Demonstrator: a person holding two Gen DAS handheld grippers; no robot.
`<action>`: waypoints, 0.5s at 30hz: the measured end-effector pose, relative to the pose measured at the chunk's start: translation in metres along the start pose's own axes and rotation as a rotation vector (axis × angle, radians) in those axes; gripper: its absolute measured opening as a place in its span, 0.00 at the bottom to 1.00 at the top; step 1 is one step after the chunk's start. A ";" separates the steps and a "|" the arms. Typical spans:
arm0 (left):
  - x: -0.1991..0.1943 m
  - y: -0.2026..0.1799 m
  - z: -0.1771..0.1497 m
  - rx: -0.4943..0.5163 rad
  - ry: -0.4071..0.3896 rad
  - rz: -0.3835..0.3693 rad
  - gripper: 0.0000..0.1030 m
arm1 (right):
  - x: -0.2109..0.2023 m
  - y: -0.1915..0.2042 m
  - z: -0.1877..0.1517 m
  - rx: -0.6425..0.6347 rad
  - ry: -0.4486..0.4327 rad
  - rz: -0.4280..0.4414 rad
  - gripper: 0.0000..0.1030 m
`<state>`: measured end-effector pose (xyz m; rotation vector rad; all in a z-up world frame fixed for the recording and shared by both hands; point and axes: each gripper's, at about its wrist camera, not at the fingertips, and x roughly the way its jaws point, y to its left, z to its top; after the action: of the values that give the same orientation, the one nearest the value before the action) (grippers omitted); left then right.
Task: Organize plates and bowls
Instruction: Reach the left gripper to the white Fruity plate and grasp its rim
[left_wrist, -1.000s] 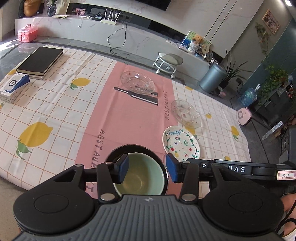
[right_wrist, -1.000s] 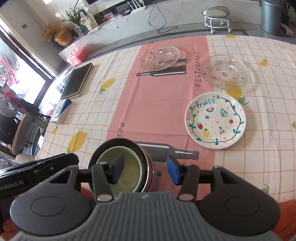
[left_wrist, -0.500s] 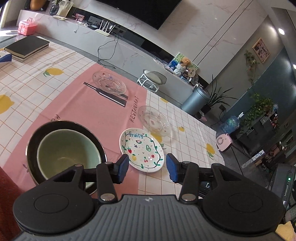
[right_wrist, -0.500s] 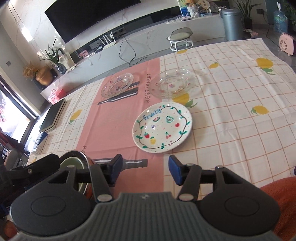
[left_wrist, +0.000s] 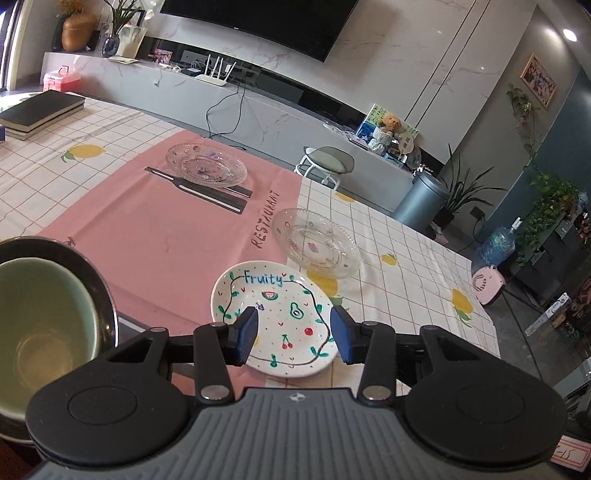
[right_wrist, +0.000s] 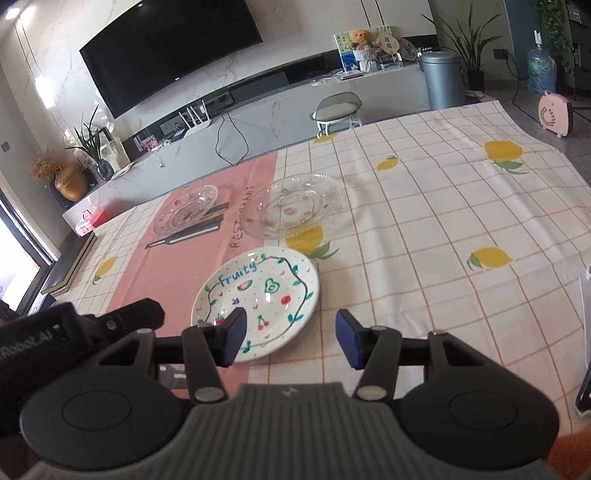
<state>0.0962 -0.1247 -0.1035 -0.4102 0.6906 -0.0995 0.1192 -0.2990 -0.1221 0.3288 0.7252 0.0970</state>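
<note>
Fruity plate (left_wrist: 280, 317) just ahead of both hand-held grippers, left (left_wrist: 294, 334) and right (right_wrist: 291, 336); both spread, empty.

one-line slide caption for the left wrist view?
Open left gripper above white ceramic "Fruity" plate; green bowl nested in dark bowl at left.

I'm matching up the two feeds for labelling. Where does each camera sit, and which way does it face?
Left wrist: sits behind the left hand-held gripper, jaws open, facing across the table at the Fruity plate; green bowl at left.
Right wrist: sits behind the right hand-held gripper, jaws open, facing the Fruity plate from its right; the left hand-held gripper shows at left.
Shared: Fruity plate, both glass plates, the TV wall.
</note>
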 end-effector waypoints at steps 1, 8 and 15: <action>0.005 0.000 0.001 0.000 0.001 0.006 0.46 | 0.004 0.001 0.005 -0.016 -0.003 -0.013 0.51; 0.043 0.010 0.007 -0.042 0.031 0.081 0.46 | 0.046 -0.031 0.023 0.116 0.101 -0.021 0.44; 0.070 0.030 0.009 -0.100 0.049 0.169 0.41 | 0.077 -0.060 0.022 0.305 0.204 0.036 0.35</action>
<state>0.1541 -0.1098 -0.1514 -0.4447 0.7781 0.0850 0.1898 -0.3456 -0.1756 0.6301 0.9383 0.0538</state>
